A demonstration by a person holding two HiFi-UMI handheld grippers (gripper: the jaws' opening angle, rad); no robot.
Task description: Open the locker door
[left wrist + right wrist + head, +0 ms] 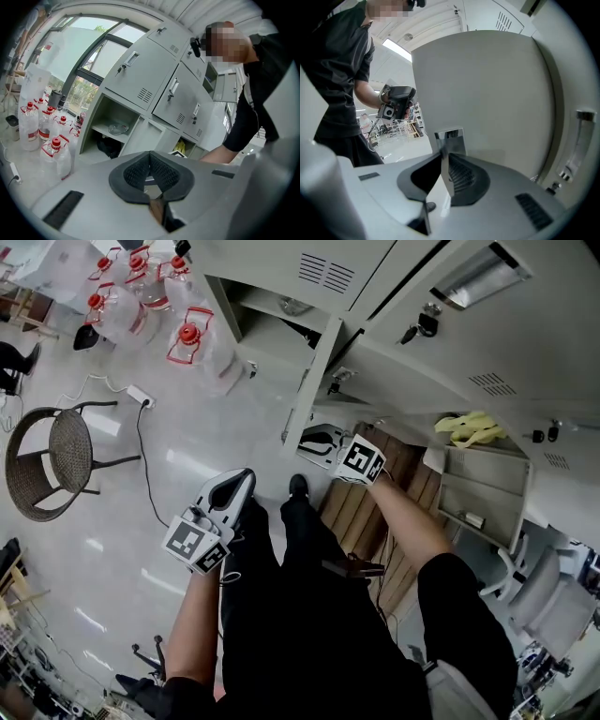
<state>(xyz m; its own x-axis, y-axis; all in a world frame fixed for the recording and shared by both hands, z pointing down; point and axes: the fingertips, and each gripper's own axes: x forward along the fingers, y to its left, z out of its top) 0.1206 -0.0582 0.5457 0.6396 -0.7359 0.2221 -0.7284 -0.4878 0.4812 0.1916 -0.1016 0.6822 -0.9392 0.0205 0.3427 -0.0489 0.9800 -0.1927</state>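
Observation:
A bank of grey lockers [441, 362] fills the upper right of the head view. One locker door [314, 381] stands swung out, seen edge-on; it is the broad grey panel [487, 89] in the right gripper view. My right gripper [309, 442] is shut on the door's chrome handle plate [450, 138], which stands thin and upright between the pads [461, 173]. My left gripper [242, 482] hangs lower left, away from the lockers, over the floor. Its jaws [151, 164] are shut with nothing between them.
Several large water bottles with red caps [141, 296] stand on the floor left of the lockers. A wicker chair [52, 460] and a power strip with its cable [139, 397] lie further left. Yellow gloves [469, 427] rest in an open compartment. Wooden boards [375, 498] lie under my right arm.

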